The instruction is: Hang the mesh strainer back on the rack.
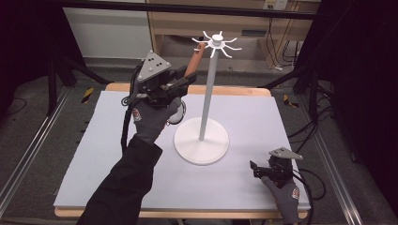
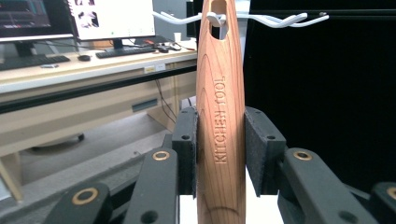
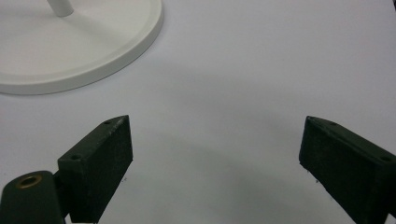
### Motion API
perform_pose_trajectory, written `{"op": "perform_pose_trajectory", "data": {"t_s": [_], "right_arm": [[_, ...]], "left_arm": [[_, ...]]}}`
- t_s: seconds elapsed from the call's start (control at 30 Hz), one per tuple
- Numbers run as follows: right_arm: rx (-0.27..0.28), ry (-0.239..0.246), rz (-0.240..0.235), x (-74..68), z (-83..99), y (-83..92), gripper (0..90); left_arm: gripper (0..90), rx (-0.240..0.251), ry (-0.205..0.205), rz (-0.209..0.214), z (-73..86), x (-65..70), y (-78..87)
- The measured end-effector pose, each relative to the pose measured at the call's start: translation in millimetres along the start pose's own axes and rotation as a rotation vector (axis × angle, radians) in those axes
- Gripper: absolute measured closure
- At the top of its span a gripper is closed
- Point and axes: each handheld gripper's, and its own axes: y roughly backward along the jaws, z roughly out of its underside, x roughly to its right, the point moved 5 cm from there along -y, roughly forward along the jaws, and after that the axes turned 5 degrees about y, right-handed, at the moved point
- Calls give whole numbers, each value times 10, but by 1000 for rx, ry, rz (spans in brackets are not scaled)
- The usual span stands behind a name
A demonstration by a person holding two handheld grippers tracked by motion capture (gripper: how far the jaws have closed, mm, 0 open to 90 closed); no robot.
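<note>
A white stand [image 1: 208, 84] with a round base [image 1: 202, 145] and hooks [image 1: 217, 43] at its top rises from the middle of the table. My left gripper [image 1: 185, 79] is raised beside the pole and is shut on the wooden handle [image 1: 195, 58] of a kitchen tool [image 2: 220, 116]. The handle points up, and the hanging hole [image 2: 215, 18] at its end sits at a white hook [image 2: 215, 19]. The tool's lower end is hidden behind the hand. My right gripper [image 1: 257, 169] rests low at the near right of the table, its jaws open and nothing between them [image 3: 215, 158].
A pale mat [image 1: 244, 117] covers the wooden table. The stand's base [image 3: 93, 56] lies just ahead and to the left of the right gripper. Cables trail from both grippers. A desk with monitors [image 2: 93, 18] stands behind in the left gripper view.
</note>
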Motion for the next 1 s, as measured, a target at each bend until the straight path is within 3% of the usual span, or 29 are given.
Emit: {"op": "perform_pose_trajectory", "data": {"t_s": [0.33, 0.67, 0.77, 0.8, 1.0], "right_arm": [[-3, 1, -4, -3, 0, 1, 100], [0, 2, -1, 1, -2, -2, 100], [-1, -5, -3, -1, -1, -7, 100], [-1, -5, -3, 1, -2, -10, 100], [-4, -14, -3, -2, -3, -20, 100]], "left_arm": [[652, -13, 6, -15, 36, -39, -33], [571, -15, 9, -15, 51, -85, 63], [536, -33, 7, 1, 103, -106, 95], [536, -33, -13, -1, 127, -134, 106], [479, -84, 12, 13, 338, -209, 237]]}}
